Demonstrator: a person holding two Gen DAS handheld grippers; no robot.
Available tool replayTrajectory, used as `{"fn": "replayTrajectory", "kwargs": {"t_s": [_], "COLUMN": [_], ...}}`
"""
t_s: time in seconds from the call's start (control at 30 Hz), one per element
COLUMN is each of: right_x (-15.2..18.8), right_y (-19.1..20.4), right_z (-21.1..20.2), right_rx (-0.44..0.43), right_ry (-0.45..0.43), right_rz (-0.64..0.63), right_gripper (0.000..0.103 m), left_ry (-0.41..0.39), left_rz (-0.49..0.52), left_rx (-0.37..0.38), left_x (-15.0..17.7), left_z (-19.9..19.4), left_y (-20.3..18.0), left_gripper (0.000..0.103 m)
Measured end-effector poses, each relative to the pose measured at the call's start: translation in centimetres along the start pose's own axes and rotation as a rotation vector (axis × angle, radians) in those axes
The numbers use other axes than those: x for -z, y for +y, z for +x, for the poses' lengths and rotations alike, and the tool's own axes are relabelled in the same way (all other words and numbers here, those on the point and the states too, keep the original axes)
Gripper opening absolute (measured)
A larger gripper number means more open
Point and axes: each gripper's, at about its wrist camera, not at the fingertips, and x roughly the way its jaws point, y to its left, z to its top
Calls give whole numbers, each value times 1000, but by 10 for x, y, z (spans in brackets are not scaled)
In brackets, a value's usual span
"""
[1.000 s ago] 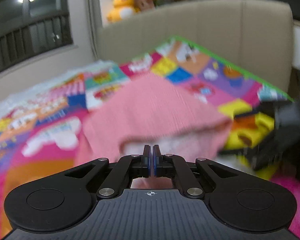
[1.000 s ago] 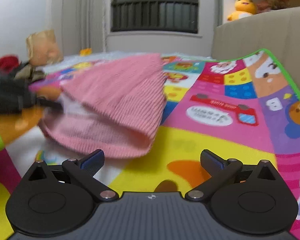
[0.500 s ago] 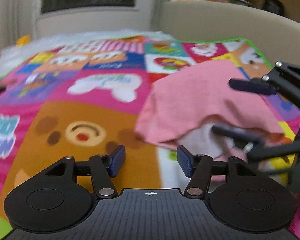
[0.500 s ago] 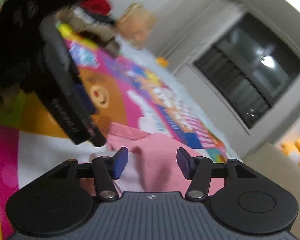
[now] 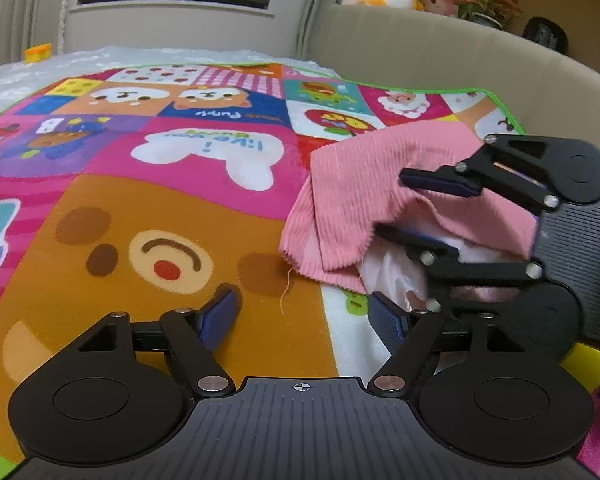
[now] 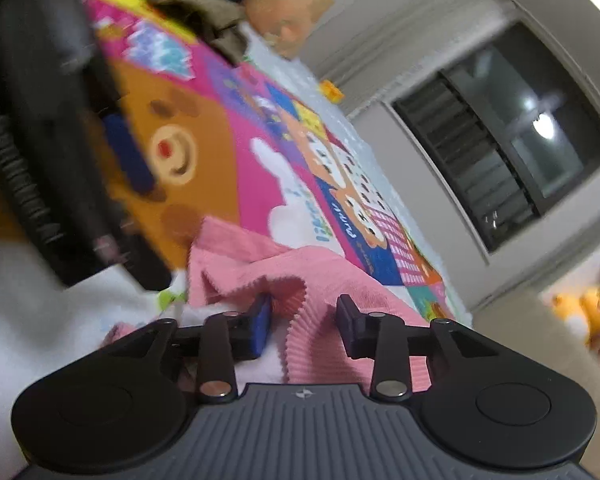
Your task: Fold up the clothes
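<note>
My left gripper (image 5: 302, 314) hangs low over the play mat (image 5: 148, 208) with its jaws spread wide and nothing between them; only the orange bear patch of the mat shows in the gap. The pink ribbed garment (image 5: 364, 184) lies at about two o'clock from it, bunched near the mat's far right corner, close to the beige sofa back (image 5: 420, 48).

In the left wrist view my right gripper (image 5: 424, 216) comes in from three o'clock, turned on its side, its jaws apart: the upper finger lies over the top layer of the cloth and the lower one sits beneath a raised flap, where a pale inner lining shows. The right wrist view agrees: a pleated edge of the garment stands between the blue pads (image 6: 260, 322) of the right gripper (image 6: 304, 320), which do not look pressed onto it yet.

I judge the fold to be partly done. The garment looks doubled over once, but the near edge is ragged, a layer is lifted and a loose thread trails onto the mat at six o'clock from it. What remains, as I read it, is closing on that edge, laying it flat and squaring the bundle. More clothes (image 6: 204, 12) sit heaped at eleven o'clock in the right wrist view, so further items probably wait.
</note>
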Motion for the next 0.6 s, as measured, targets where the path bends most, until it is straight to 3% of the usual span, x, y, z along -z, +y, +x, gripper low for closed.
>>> {"fn": "replayTrajectory", "kwargs": {"t_s": [0.07, 0.13, 0.2, 0.27, 0.3, 0.37, 0.4, 0.5, 0.6], "right_x": [-1, -1, 2, 6, 8, 17, 21, 38, 61], "right_y": [-14, -42, -67, -88, -97, -99, -99, -73, -31], "right_z": [-2, -17, -40, -65, -76, -84, -89, -86, -61], "right_rx": [-7, -42, -91, -138, -161, -212, -238, -291, -324], "right_ry": [-8, -30, -56, -81, -90, -72, -63, 0, 78], "right_rz": [82, 209, 319, 407, 447, 474, 488, 438, 344], "right_gripper": [4, 4, 3, 3, 2, 2, 2, 2, 1], "left_ry": [-7, -12, -4, -1, 3, 25, 36, 60, 41], "left_rz": [-37, -88, -147, -130, -101, -23, 10, -57, -61], "left_rx": [53, 147, 344, 456, 462, 380, 343, 311, 284], "left_x": [0, 0, -2, -4, -4, -4, -3, -4, -5], "left_z": [-6, -13, -17, -15, -11, 4, 11, 20, 0], "left_y": [3, 6, 3, -14, -23, -40, -47, -33, -17], "left_gripper": [78, 70, 66, 64, 64, 60, 51, 50, 53]}}
